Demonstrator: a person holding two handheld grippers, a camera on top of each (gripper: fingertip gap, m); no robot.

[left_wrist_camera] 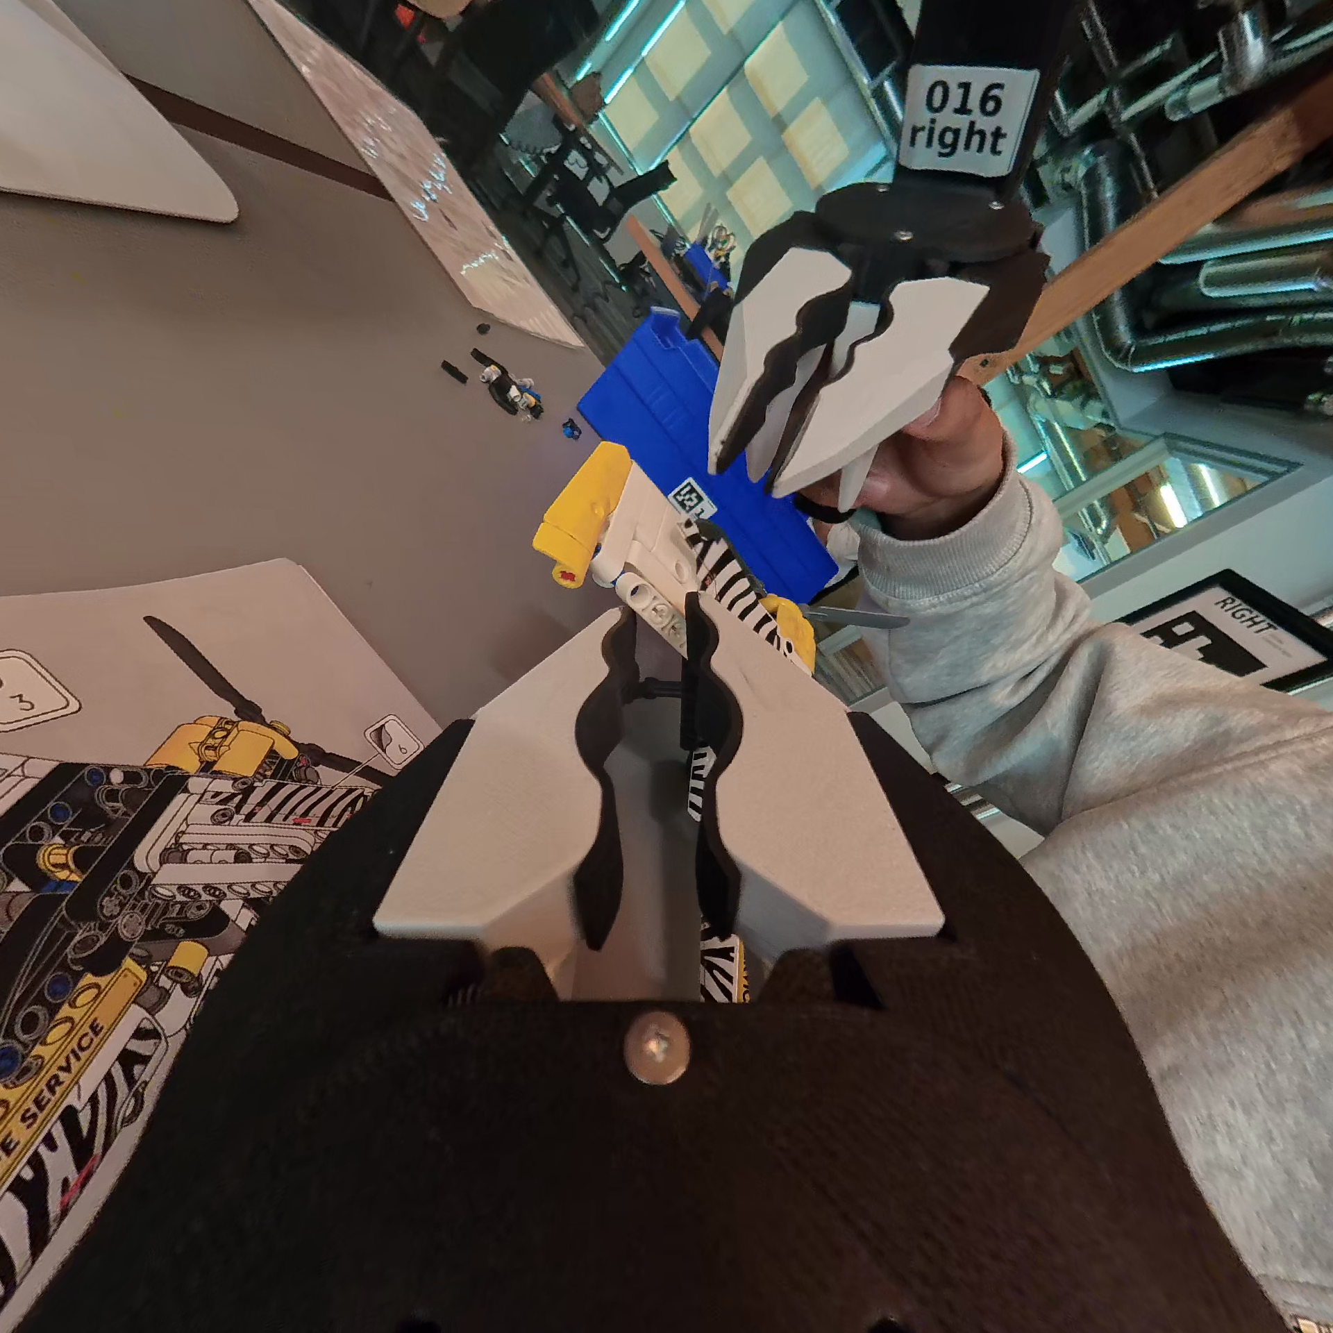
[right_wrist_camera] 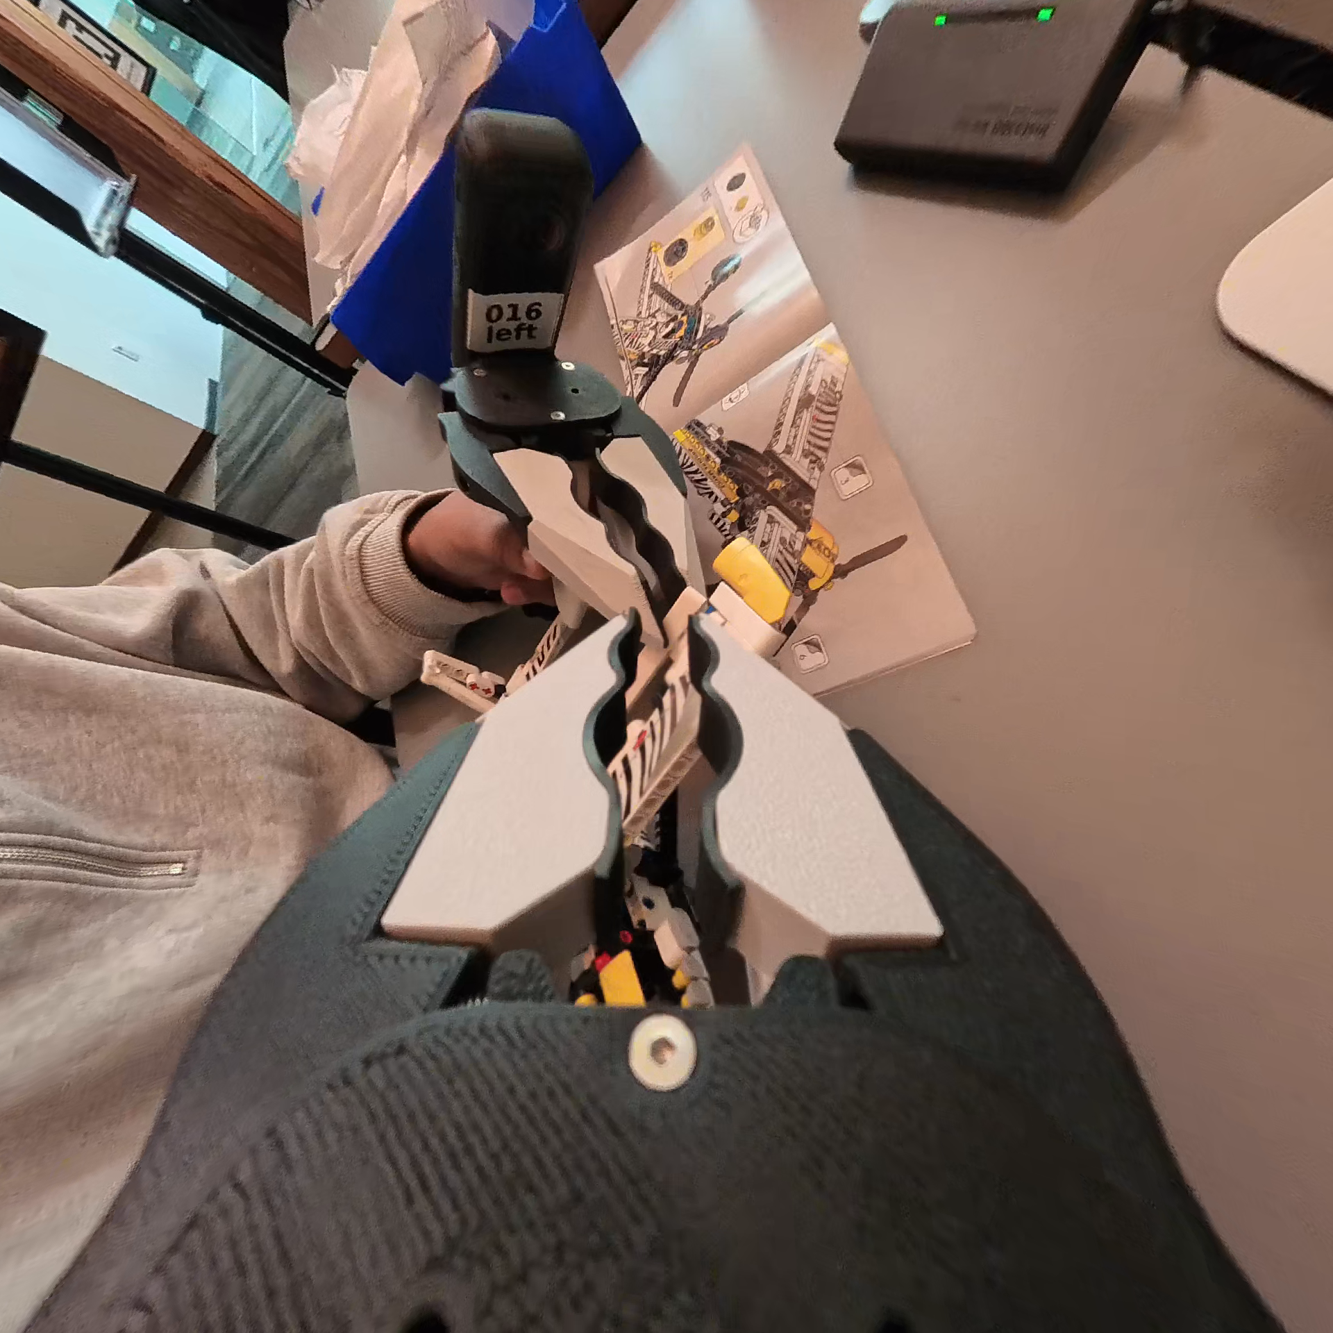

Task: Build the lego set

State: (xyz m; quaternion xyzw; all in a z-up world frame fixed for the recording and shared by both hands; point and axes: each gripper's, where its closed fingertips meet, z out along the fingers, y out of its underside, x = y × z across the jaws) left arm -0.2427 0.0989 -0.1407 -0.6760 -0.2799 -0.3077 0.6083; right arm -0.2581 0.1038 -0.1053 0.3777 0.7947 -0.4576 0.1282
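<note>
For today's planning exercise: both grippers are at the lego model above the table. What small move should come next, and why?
Probably keep the right gripper clamped as the anchor and press the left gripper gently inward. Both hold the lego model in mid-air over the instruction booklet, so it looks like a seating push.

The model (left_wrist_camera: 653,555) is white with yellow ends and zebra-striped black-and-white panels. Each gripper (left_wrist_camera: 660,635) (right_wrist_camera: 663,635) has pale grey fingers (left_wrist_camera: 519,808) with black wavy pads on a black body. The table (left_wrist_camera: 216,404) is grey-brown. The box (left_wrist_camera: 692,440) is bright blue. The booklet (right_wrist_camera: 858,433) shows yellow, black and striped drawings on pale grey. The sleeve (left_wrist_camera: 1082,757) is light grey.
</note>
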